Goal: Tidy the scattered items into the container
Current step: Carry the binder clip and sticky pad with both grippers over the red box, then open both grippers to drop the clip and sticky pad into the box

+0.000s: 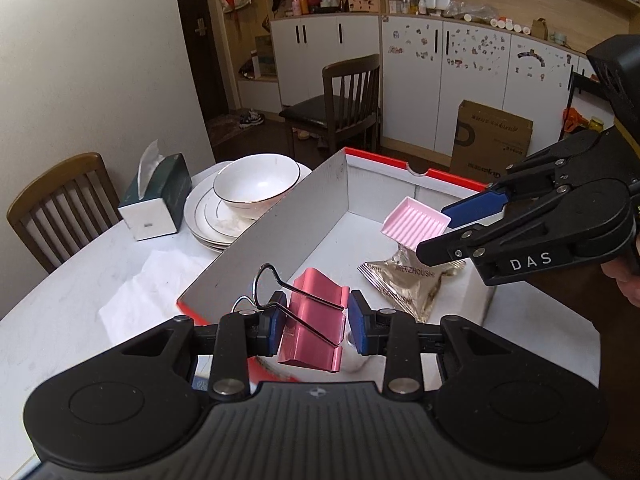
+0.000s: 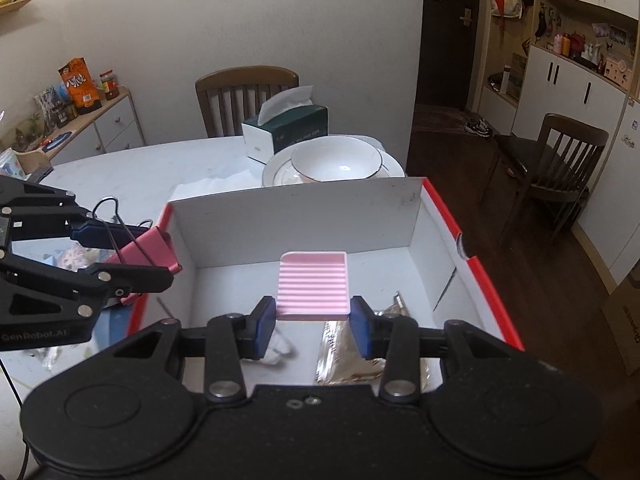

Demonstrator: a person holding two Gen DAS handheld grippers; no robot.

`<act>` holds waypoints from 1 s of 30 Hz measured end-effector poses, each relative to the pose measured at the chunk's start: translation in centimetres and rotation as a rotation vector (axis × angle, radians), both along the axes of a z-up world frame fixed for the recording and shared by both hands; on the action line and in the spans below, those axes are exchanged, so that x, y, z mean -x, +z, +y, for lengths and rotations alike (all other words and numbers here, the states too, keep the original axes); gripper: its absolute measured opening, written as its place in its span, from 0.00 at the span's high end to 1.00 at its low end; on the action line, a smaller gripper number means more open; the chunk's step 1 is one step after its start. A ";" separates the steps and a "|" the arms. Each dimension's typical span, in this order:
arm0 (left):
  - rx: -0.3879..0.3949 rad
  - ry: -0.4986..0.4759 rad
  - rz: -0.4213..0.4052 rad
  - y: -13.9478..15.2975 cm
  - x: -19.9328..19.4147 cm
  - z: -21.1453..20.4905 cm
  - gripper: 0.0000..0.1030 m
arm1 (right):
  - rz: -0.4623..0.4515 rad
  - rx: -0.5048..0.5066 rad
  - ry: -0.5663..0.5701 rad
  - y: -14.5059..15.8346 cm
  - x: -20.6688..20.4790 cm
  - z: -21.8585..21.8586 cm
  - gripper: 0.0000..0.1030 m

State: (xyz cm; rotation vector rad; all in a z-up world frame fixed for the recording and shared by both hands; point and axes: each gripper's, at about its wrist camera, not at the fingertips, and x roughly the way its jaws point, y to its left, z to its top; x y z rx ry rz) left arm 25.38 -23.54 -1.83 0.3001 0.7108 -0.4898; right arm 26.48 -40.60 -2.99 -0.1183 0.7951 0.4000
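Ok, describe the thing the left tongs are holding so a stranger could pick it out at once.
Find the open red-edged cardboard box on the white table. At its near corner the left tongs grip a large pink binder clip. Its black wire handles and folded metal body set it apart from the pink ridged tray held over the box.

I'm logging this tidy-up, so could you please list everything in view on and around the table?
Binder clip: 1, pink, held at the box's near edge.
Ridged tray: 1, pink, held above the box's inside.
Snack packet: 1, gold, on the box floor.
Box: 1, white with red rim, on the table.
Bowl: 1, white, on stacked plates.
Tissue box: 1, green-white, behind the plates.
Left gripper: 1, black, blue fingers, closed on the clip.
Right gripper: 1, black, closed on the tray.
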 end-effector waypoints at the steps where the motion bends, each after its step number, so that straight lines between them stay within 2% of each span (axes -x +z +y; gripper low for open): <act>1: -0.006 -0.002 0.003 -0.1 -0.5 -0.3 0.69 | 0.001 0.009 0.002 -0.1 -0.4 0.0 0.62; 8: -0.050 -0.033 0.027 -1.3 -3.2 -2.3 0.69 | 0.032 0.053 0.007 -1.1 -2.9 -0.5 0.62; 23: -0.116 -0.021 0.156 -4.8 -8.2 -4.0 0.69 | 0.143 0.103 -0.005 -3.8 -8.9 -0.2 0.62; 30: -0.162 -0.025 0.219 -6.3 -9.7 -4.8 0.69 | 0.221 0.167 0.005 -5.5 -11.4 0.9 0.62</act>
